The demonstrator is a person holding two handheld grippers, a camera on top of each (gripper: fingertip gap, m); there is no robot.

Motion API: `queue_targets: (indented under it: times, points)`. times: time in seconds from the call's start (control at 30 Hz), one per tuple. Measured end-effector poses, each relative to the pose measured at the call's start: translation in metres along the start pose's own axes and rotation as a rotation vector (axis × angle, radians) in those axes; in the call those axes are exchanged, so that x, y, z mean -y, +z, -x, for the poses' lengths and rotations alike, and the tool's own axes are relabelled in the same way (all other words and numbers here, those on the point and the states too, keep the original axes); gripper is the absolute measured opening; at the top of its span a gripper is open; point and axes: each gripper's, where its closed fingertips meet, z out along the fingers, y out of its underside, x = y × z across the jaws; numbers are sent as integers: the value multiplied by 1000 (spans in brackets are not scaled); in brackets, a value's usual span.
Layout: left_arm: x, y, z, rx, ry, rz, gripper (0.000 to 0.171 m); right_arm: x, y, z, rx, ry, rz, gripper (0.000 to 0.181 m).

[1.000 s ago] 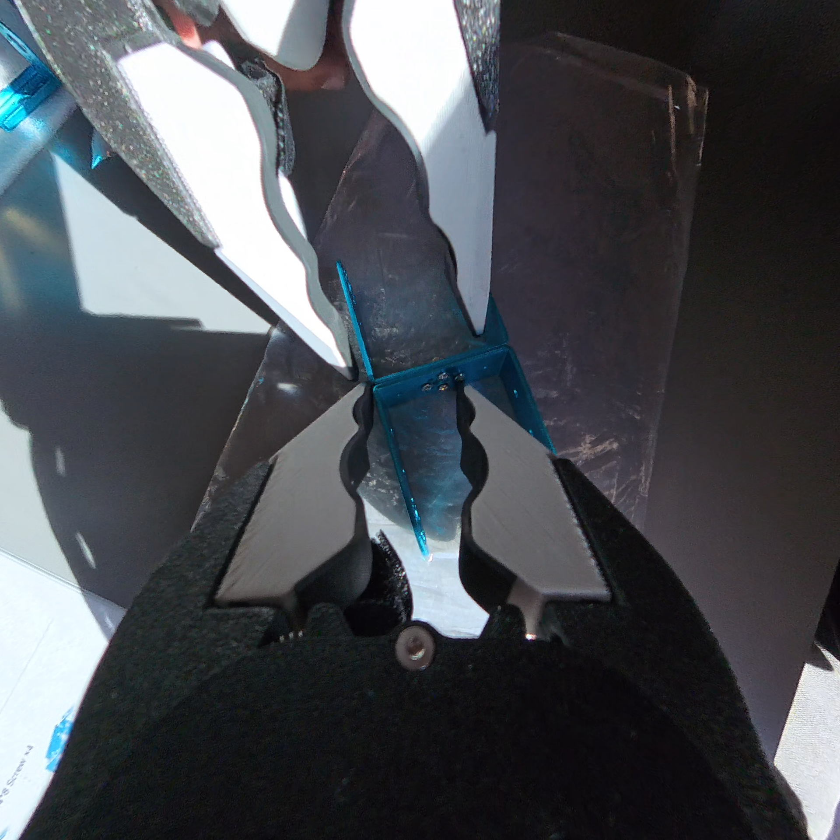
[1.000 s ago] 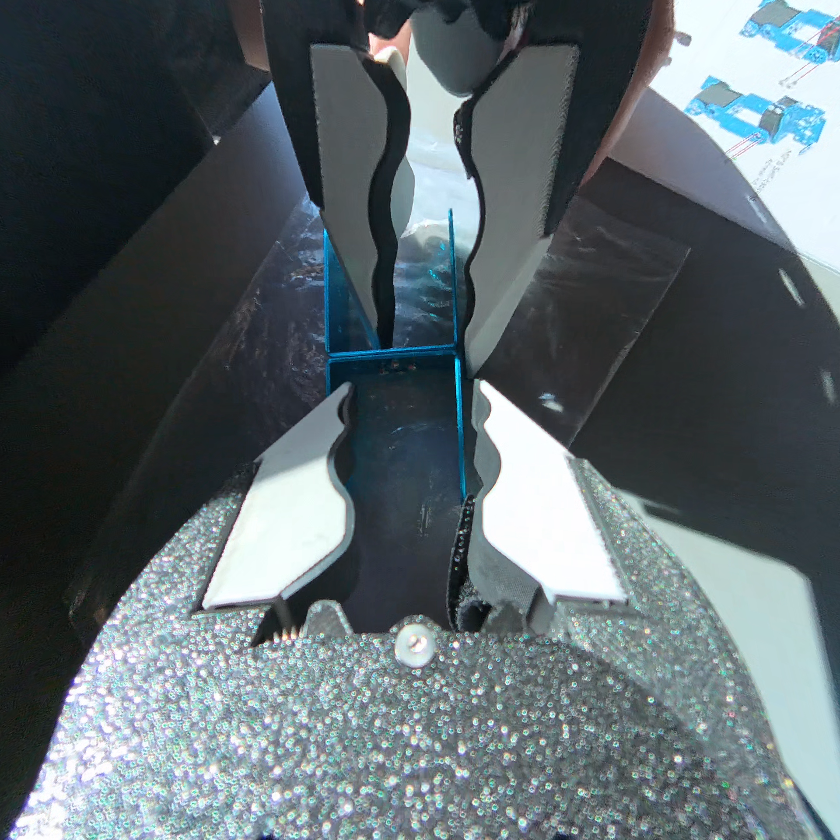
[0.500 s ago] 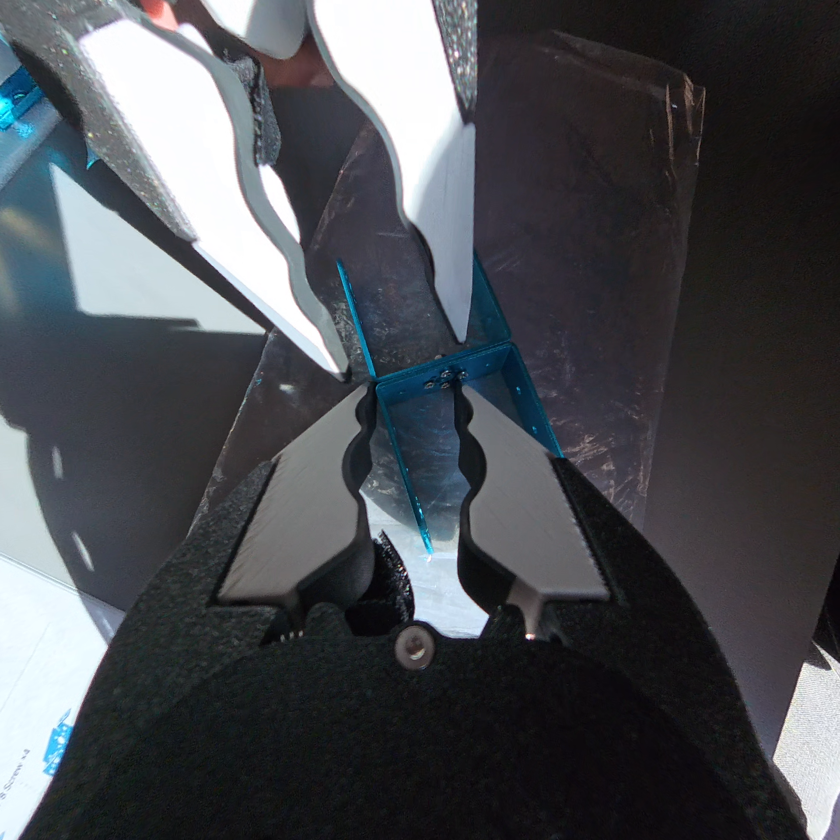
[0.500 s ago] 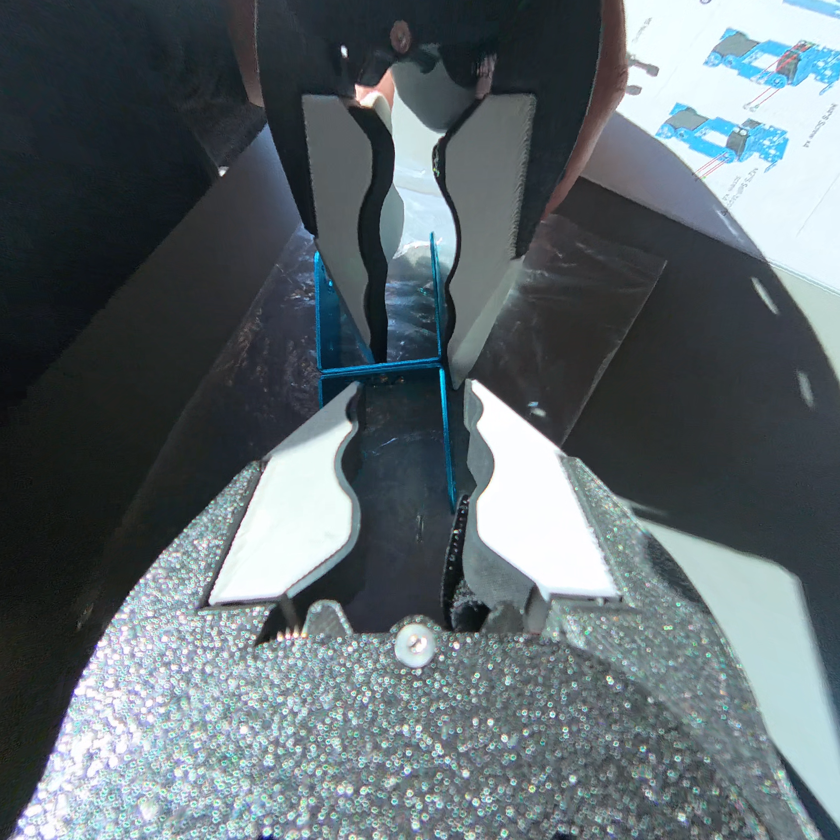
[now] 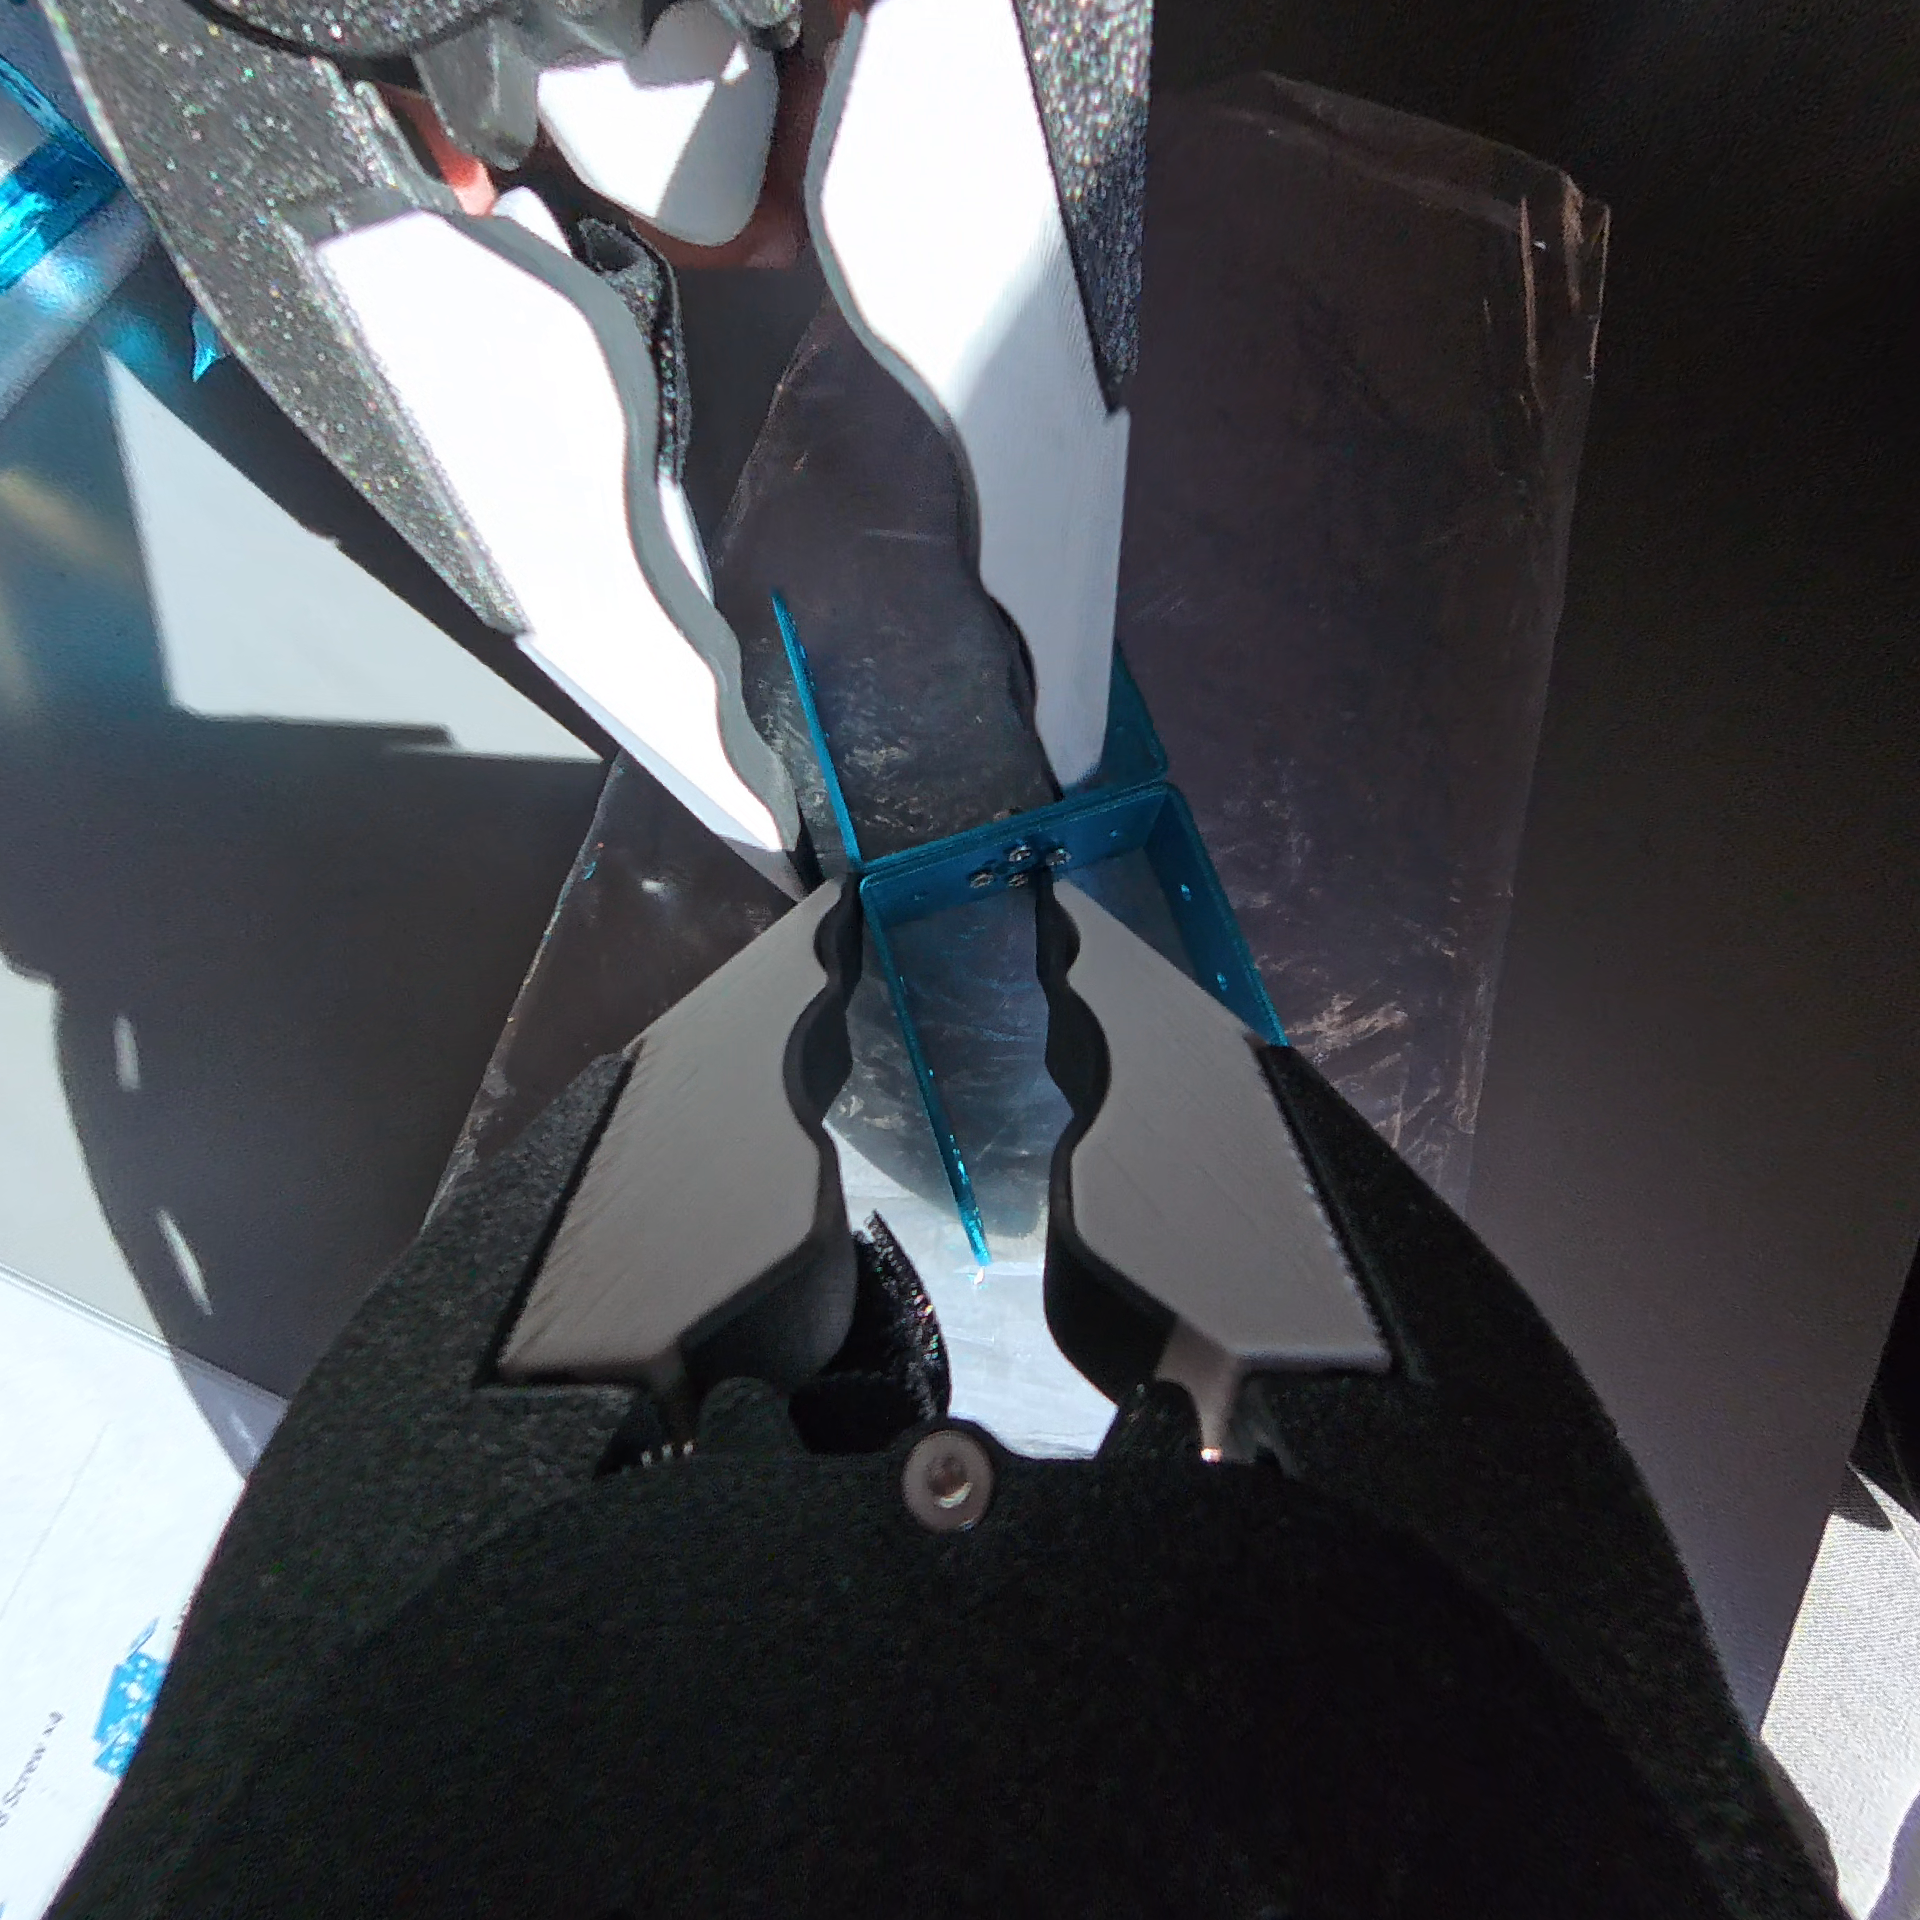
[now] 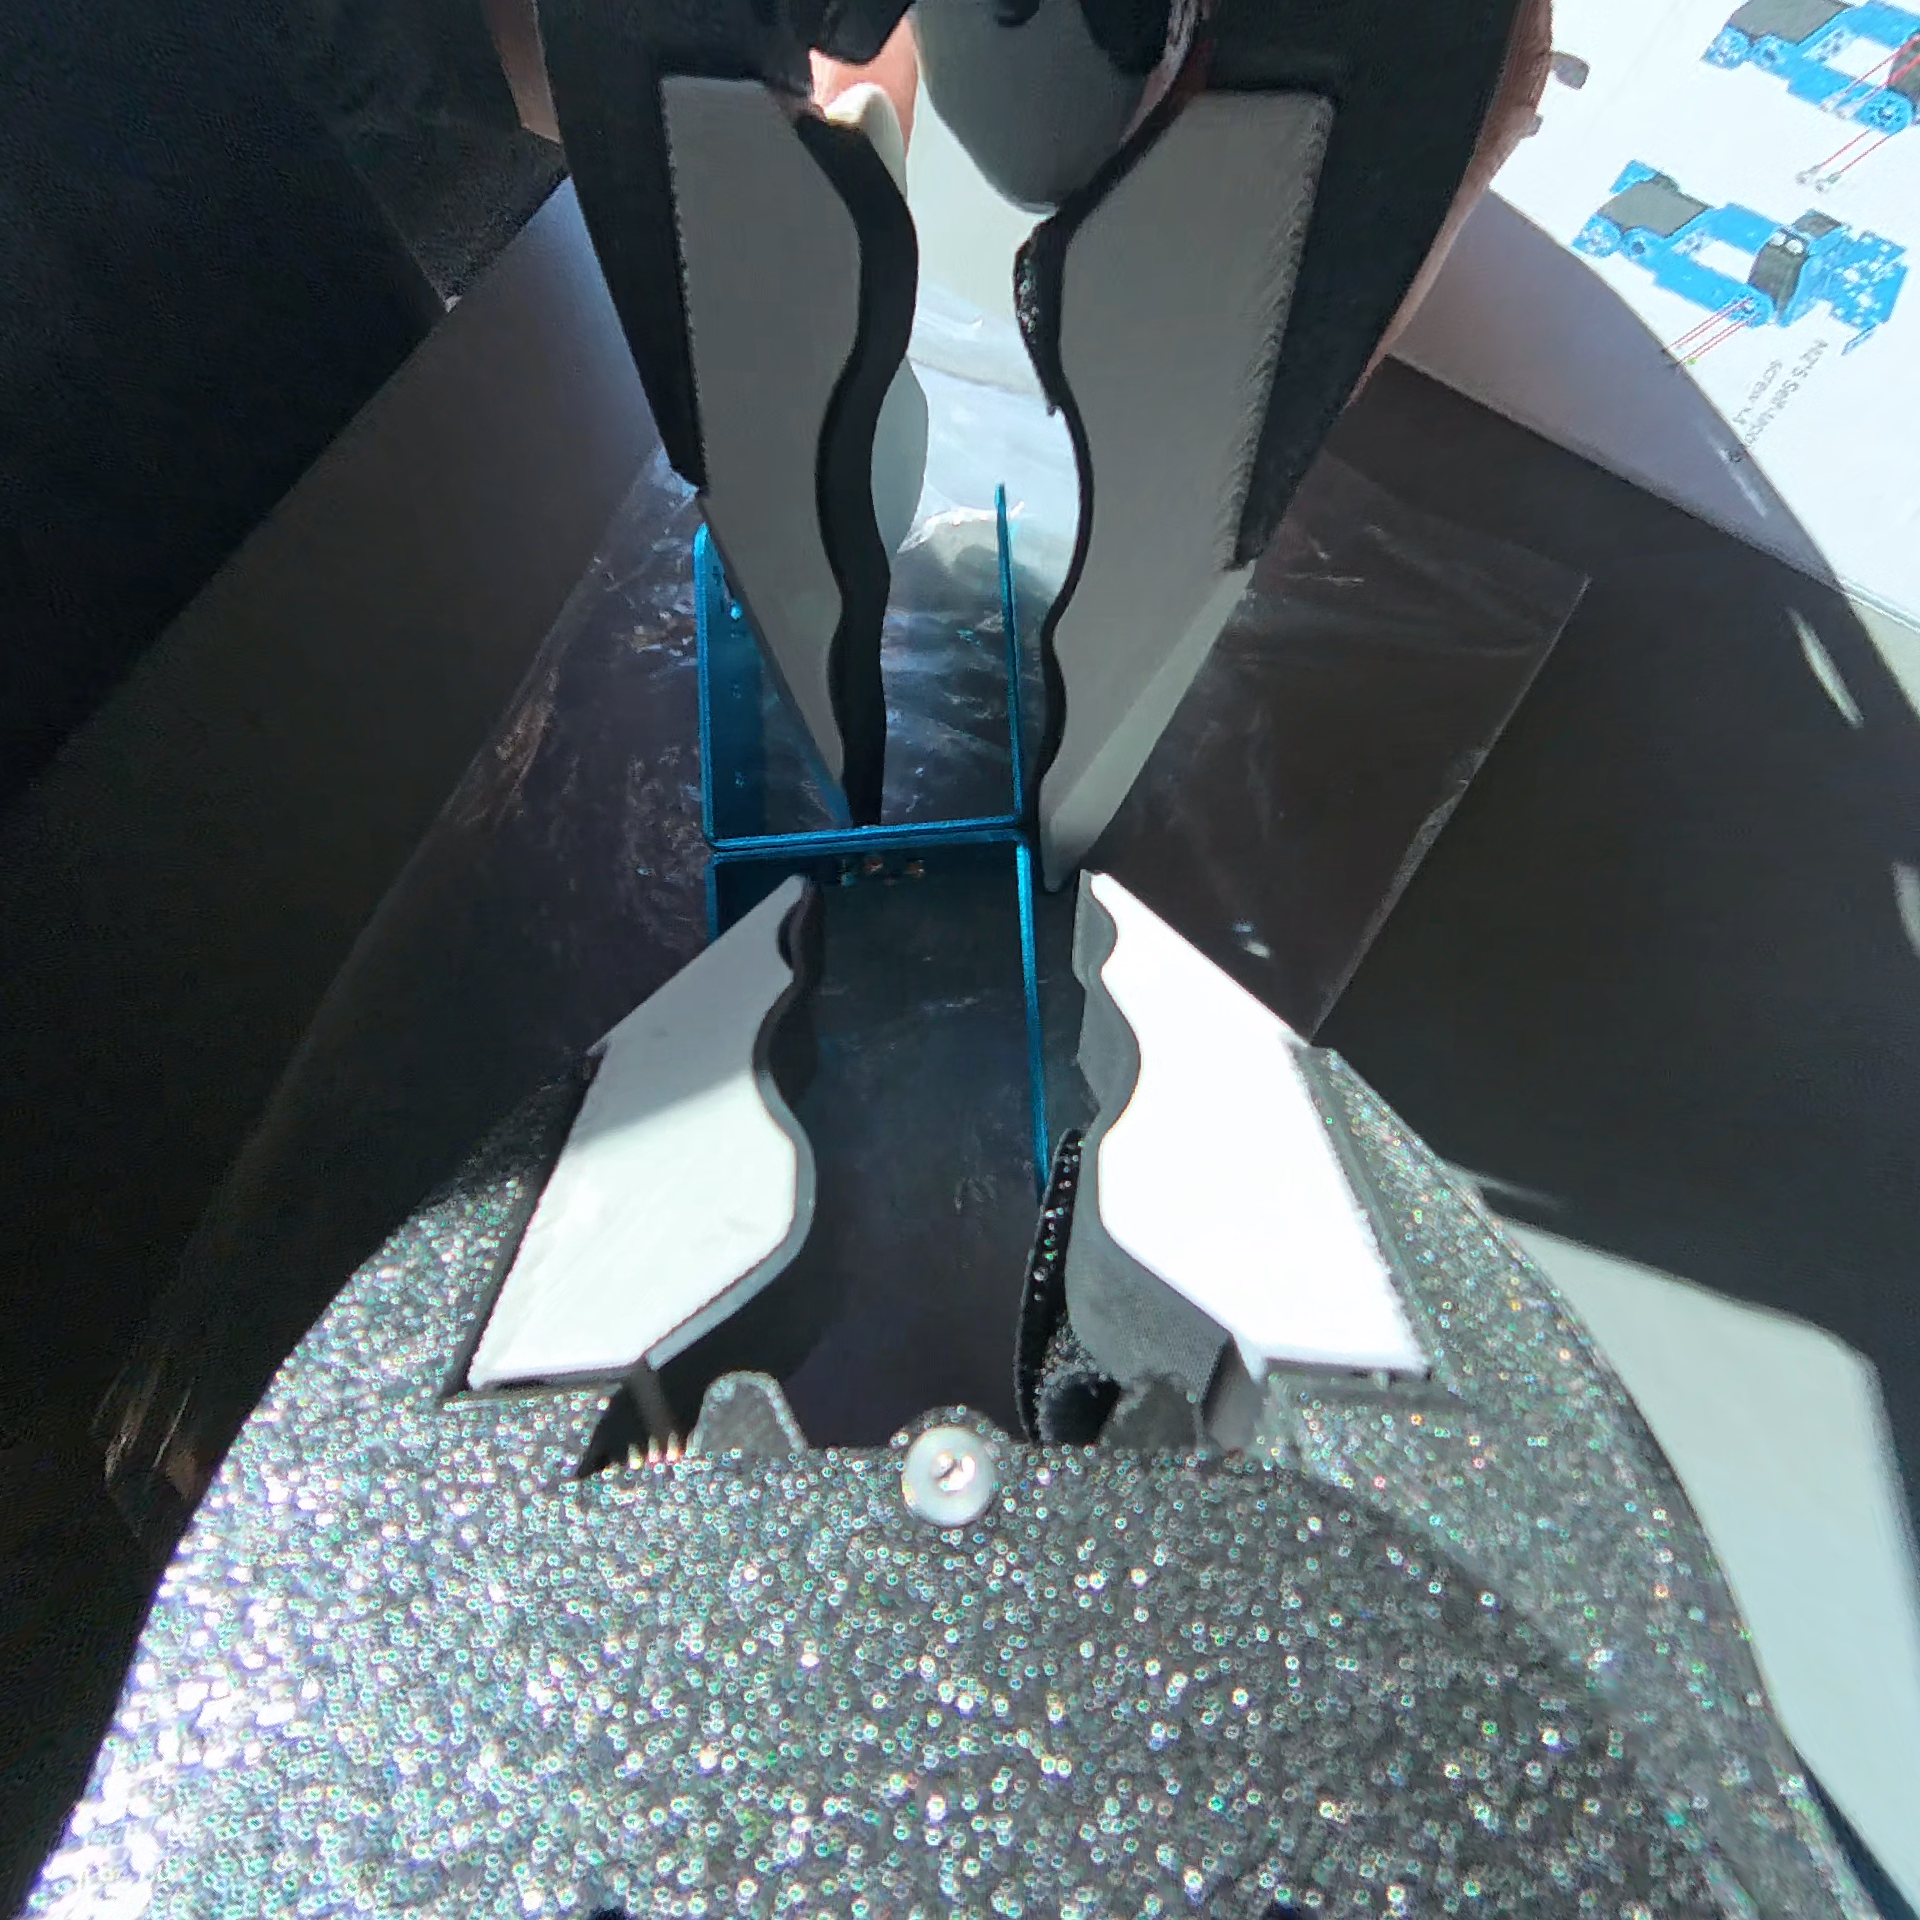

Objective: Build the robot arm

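Note:
Two blue metal U-brackets (image 5: 1101, 831) are joined back to back by small screws and stand on a clear plastic film (image 5: 1351, 520). My left gripper (image 5: 940, 899), black, is open at the near bracket. One wall runs between its fingers and the other wall lies outside its right finger. My right gripper (image 6: 940, 894), glittery silver, is open at the opposite bracket (image 6: 1029, 1039). Its right finger is outside a wall and its left finger is inside the U. Each gripper shows in the other's view, the left one (image 6: 951, 821) and the right one (image 5: 930, 826), with tips almost meeting at the joint.
The film (image 6: 1403, 675) lies on a dark mat. A white printed sheet with blue drawings (image 6: 1766, 229) lies at the far right; it also shows in the left wrist view (image 5: 94, 1683). Another blue part (image 5: 36, 234) sits at the top left.
The right gripper drew back slightly half a second ago and has come close to the joint again. The brackets and the left gripper have hardly moved.

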Motion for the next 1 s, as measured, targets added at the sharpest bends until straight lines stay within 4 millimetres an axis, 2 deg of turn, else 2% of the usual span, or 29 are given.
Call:
queue_targets:
  times: [0.13,0.23,0.33,0.5,0.7,0.9,1.0]
  points:
    - [0,0,0,4,4,0,32,5,-8,-2,55,74,-52,39]
    - [0,0,0,7,6,-1,32,3,-12,-3,55,69,-56,43]
    - [0,0,0,0,0,1,32,1,-5,2,43,29,-22,47]
    - [0,0,0,7,5,0,32,5,-11,-3,74,91,-67,35]
    - [0,0,0,3,2,1,31,0,-3,2,45,31,-19,47]
    - [0,0,-1,5,4,0,31,2,-9,-3,105,122,-63,36]
    - [0,0,-1,2,2,2,31,2,-7,4,108,84,-46,48]
